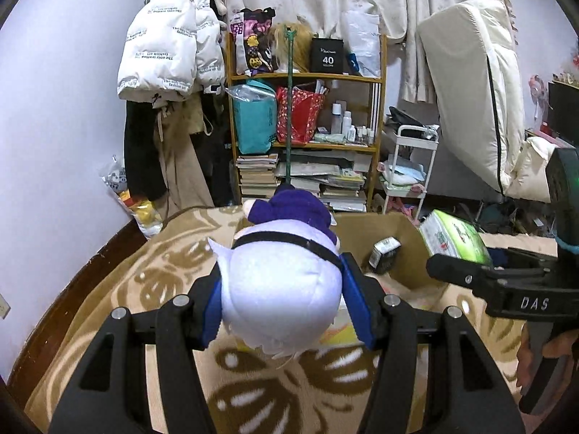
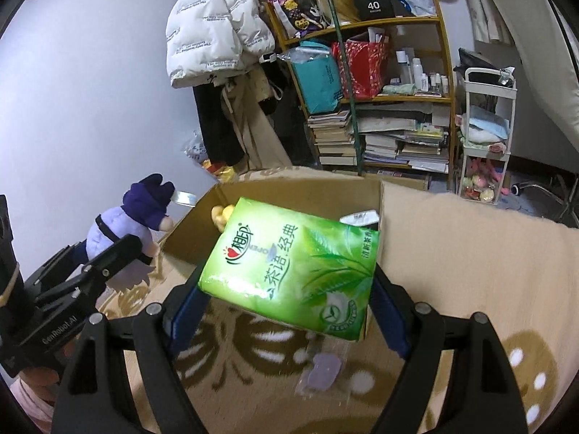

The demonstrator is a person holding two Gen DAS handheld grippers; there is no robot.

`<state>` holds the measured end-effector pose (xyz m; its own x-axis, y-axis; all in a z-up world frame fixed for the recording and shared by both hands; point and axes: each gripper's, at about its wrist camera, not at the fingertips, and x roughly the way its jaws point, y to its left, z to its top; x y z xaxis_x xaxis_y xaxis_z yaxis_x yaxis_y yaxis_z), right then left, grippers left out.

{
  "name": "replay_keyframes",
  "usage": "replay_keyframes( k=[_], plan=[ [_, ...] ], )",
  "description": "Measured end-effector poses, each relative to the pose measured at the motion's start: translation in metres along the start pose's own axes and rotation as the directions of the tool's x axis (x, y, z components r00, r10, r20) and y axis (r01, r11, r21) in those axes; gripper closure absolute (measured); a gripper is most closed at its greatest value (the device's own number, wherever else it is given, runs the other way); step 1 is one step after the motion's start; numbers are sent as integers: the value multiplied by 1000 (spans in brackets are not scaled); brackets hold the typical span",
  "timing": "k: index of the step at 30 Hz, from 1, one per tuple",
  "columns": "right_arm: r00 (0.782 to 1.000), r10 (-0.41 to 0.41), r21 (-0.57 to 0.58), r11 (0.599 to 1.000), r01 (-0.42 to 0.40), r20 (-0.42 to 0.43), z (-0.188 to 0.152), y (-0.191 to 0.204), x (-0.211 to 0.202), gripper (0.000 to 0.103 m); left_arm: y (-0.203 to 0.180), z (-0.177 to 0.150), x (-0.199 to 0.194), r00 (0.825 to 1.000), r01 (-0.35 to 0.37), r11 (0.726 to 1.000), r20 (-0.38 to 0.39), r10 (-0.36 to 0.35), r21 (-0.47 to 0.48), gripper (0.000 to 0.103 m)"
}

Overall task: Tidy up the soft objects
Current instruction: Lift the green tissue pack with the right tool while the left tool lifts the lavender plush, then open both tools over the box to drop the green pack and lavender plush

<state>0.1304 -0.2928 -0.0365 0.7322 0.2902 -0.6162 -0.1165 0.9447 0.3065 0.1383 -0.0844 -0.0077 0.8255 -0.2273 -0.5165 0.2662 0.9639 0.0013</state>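
Observation:
My left gripper (image 1: 280, 300) is shut on a white and purple plush doll (image 1: 282, 289), held above the patterned blanket near the left edge of a cardboard box (image 1: 391, 238). The doll also shows in the right wrist view (image 2: 126, 224), held by the left gripper (image 2: 119, 253). My right gripper (image 2: 289, 289) is shut on a green tissue pack (image 2: 293, 267), held over the near side of the cardboard box (image 2: 289, 188). The pack also shows in the left wrist view (image 1: 456, 238), with the right gripper (image 1: 470, 275) under it.
A small dark carton (image 1: 384, 253) and a yellow item (image 2: 221, 214) lie inside the box. A purple packet (image 2: 322, 372) lies on the blanket. Behind stand a cluttered wooden shelf (image 1: 307, 115), hanging coats (image 1: 170, 43) and a white cart (image 1: 409, 166).

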Motion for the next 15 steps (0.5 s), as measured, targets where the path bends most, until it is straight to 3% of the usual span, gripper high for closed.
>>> replay_keyframes(
  k=[8,12,15],
  plan=[
    [1000,-27,3,1000,27,4,19,-3,28,17,6,8,52,993,-20,1000,-113,17,-24,45],
    [997,-66,3,998,66,-27,18,-5,43,16,5,-1,62,992,-27,1000,-126,25,-14,41],
    [997,-46,35,998,48,-55,16,-9,53,16,5,-4,60,990,-49,999,-129,49,-1,35]
  ],
)
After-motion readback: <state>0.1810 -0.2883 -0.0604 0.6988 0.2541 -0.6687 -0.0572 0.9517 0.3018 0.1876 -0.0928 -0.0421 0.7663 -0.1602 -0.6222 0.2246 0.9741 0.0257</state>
